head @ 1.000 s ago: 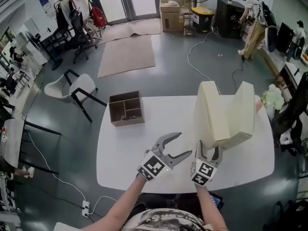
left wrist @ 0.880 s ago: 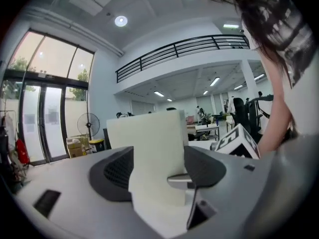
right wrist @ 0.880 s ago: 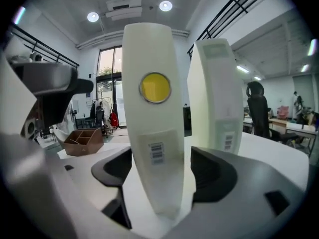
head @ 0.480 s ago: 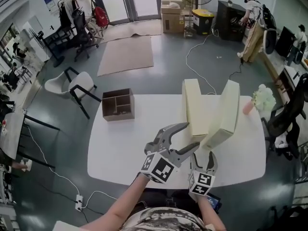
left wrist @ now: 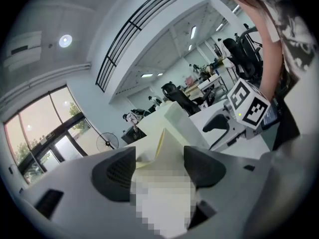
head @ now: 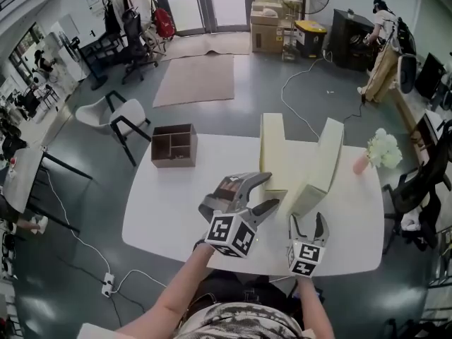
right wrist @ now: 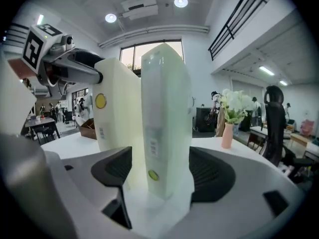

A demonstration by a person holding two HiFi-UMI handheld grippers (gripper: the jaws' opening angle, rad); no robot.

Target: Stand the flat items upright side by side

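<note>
Two flat cream boxes are seen standing upright on the white surface (head: pixel 176 210), the left box (head: pixel 277 150) and the right box (head: pixel 323 161) being set side by side with their bases close together. The left gripper (head: pixel 271 189) is held at the near lower corner of the left box; its jaws are spread wide, and a corner of that box is seen in the gap between them, with no pad shown pressing on it. The right gripper (head: pixel 308 219) is held just short of the right box; its jaws are likewise kept wide apart, the narrow edge of that box is framed between them, and nothing is gripped. A brown wooden organiser (head: pixel 174 145) is placed at the far left corner of the surface, and a pink vase (head: pixel 361 162) of pale flowers at the right edge.
</note>
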